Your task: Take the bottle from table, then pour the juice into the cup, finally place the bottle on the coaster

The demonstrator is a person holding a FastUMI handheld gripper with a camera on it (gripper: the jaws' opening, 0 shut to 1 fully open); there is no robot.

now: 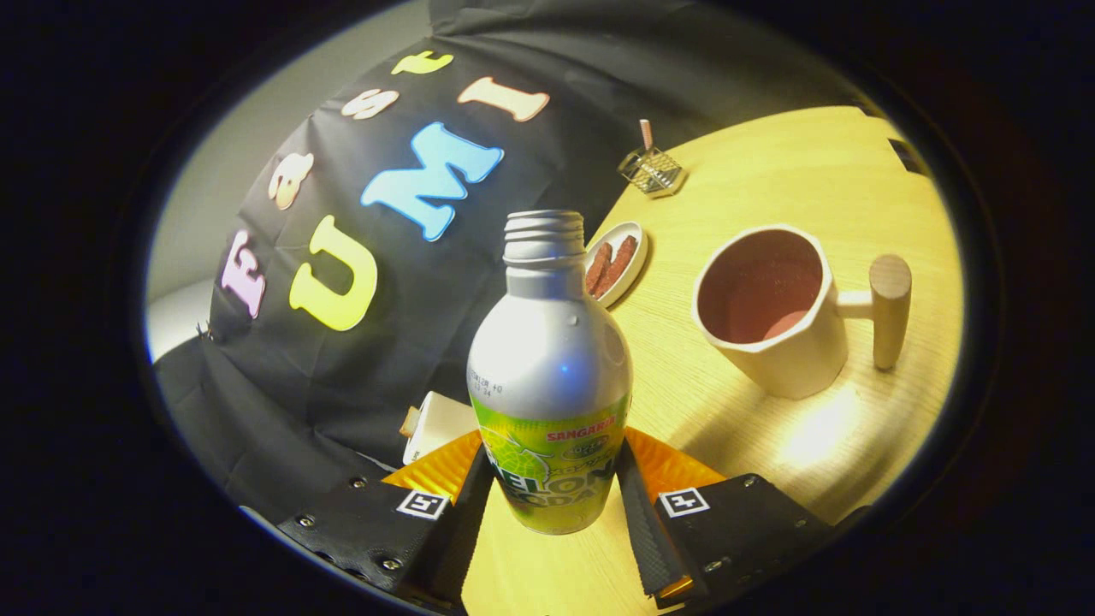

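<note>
Furthest left, just beyond the left finger, a small white carton with a tan cap lies at the edge of the light wooden table, against the black cloth wall. The gripper is closed on the bottle: both fingers press the lower, green-labelled part of the silver aluminium bottle from either side, and the bottle stands between them. Its threaded neck is uncapped and points away from the camera. Whether its base rests on the table or is lifted off it cannot be told. Just beyond the bottle's neck, to the right, a small white oval dish holds a few reddish-brown strips. Farther back on the table is a small wire-mesh holder with a pinkish stick standing in it. To the right of the bottle, well clear of it, stands the cream cup, its inside dark reddish, with a wooden peg handle pointing away from the bottle.
</note>
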